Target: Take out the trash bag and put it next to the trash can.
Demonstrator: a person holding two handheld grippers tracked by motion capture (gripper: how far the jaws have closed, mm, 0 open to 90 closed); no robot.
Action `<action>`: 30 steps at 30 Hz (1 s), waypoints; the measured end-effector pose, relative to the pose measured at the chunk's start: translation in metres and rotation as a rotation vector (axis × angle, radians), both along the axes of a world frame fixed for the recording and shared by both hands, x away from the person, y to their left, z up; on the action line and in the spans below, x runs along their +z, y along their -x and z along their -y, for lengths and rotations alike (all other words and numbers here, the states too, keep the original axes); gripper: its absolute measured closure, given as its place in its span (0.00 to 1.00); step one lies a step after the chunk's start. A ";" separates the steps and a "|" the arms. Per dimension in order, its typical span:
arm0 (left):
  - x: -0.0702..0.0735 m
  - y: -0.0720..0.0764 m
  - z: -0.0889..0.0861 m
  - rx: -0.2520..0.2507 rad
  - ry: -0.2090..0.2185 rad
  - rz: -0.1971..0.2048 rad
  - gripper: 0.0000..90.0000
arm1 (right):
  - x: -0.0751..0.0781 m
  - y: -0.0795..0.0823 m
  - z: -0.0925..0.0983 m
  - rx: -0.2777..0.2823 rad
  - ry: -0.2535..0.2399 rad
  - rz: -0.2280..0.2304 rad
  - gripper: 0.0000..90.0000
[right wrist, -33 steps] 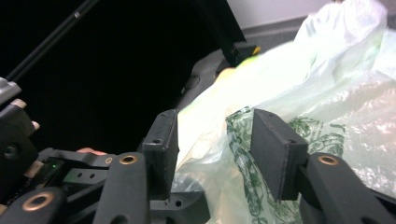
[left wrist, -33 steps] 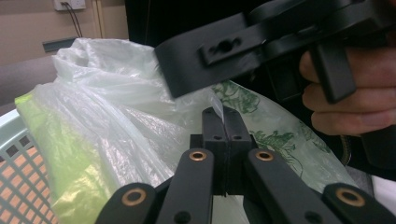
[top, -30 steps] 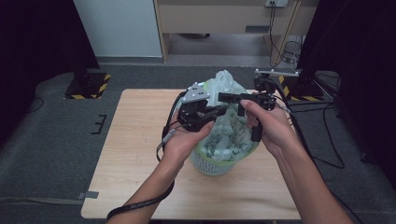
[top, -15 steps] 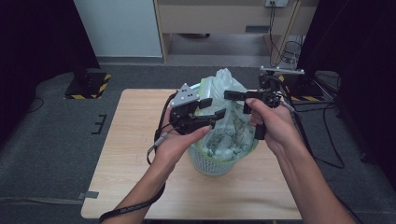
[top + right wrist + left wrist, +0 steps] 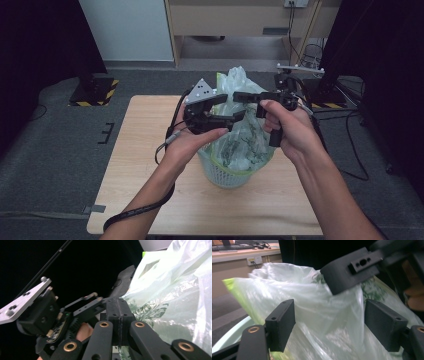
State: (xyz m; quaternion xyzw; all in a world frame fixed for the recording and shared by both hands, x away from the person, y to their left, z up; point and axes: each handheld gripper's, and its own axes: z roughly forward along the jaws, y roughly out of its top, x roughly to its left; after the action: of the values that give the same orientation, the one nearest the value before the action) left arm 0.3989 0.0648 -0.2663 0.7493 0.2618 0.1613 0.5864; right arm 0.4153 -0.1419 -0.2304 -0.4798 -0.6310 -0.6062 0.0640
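Note:
A pale green mesh basket (image 5: 225, 175) stands on the wooden table (image 5: 145, 150), lined with a translucent plastic bag (image 5: 240, 80) that rises above its rim. My left gripper (image 5: 232, 107) hovers at the bag's top with its jaws apart. In the left gripper view the loose bag (image 5: 312, 302) lies between its pads (image 5: 280, 325), which do not press on it, and the jaws have just been opening. My right gripper (image 5: 239, 95) comes in from the right, shut on a fold of the bag's top edge. Its closed jaws (image 5: 120, 312) sit against the bag (image 5: 175, 290).
The basket sits at the table's middle, with bare wood to its left and in front. Behind the table are a dark floor, a white panel (image 5: 125, 25) and a wooden cabinet (image 5: 240, 20). Cables trail at the back right (image 5: 310, 55).
The left gripper's jaws have opened off the bag's top. The right gripper's jaws have closed on the bag. Both hands have stayed roughly in place above the basket.

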 end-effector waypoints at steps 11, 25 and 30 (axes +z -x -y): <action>0.000 -0.004 0.008 -0.021 -0.042 -0.022 0.61 | 0.000 0.001 -0.010 0.043 -0.021 -0.016 1.00; 0.002 -0.006 0.003 0.000 -0.072 -0.048 0.99 | 0.000 0.001 -0.009 0.031 -0.012 0.005 0.86; 0.005 -0.011 -0.005 0.018 -0.068 -0.062 0.99 | 0.005 0.002 0.001 -0.027 0.005 0.063 0.66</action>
State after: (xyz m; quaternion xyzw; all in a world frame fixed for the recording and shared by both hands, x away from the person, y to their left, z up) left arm 0.4097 0.0694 -0.2616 0.7709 0.2811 0.1521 0.5509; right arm 0.4136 -0.1426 -0.2256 -0.4690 -0.6276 -0.6204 0.0347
